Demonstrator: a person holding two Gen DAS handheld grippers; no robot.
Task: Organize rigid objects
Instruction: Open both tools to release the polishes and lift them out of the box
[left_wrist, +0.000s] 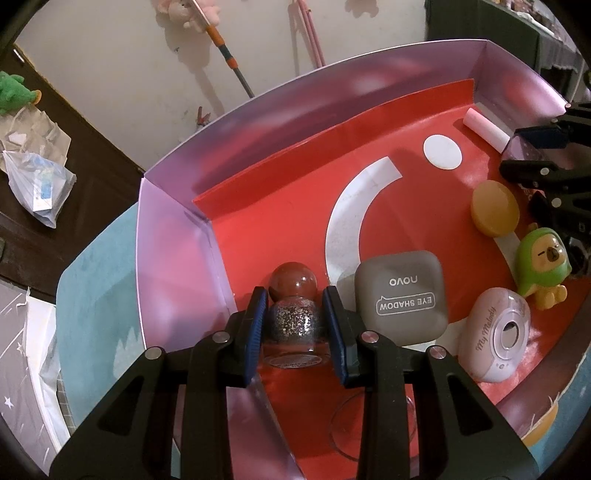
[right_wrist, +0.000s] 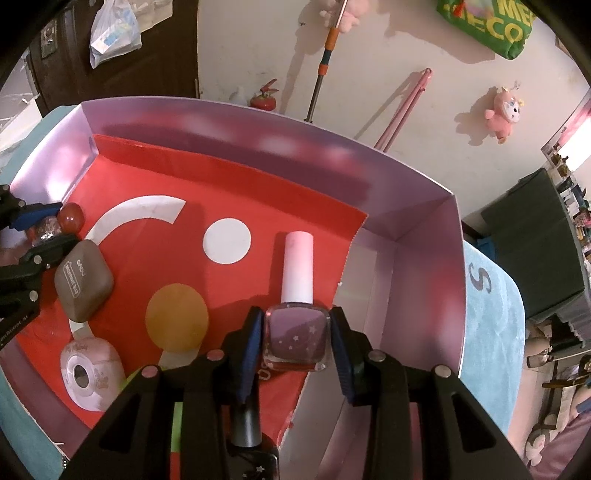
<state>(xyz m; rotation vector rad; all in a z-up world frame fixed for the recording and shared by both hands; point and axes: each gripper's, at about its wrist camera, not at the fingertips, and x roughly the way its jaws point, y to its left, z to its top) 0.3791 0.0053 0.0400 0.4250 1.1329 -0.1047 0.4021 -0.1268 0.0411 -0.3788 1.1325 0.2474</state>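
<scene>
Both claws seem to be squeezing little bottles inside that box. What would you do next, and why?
Probably lift both straight up a little. The left gripper is shut on the glitter bottle and the right gripper on the purple polish bottle, both low in the box, with the grey eyeshadow case close beside the glitter bottle.

Taking the white dot (right_wrist: 226, 240) on the box floor as our marker: all around it, and back toward the far wall (right_wrist: 258, 147), we've got open red floor. Toward the near side it's crowded: orange disc (right_wrist: 176, 319), grey eye shadow case (right_wrist: 84, 285), pink My Melody gadget (right_wrist: 92, 376), green figurine (left_wrist: 543, 262). The pale strip right of the dot, past the pink-capped bottle (right_wrist: 297, 317), is bare.
</scene>
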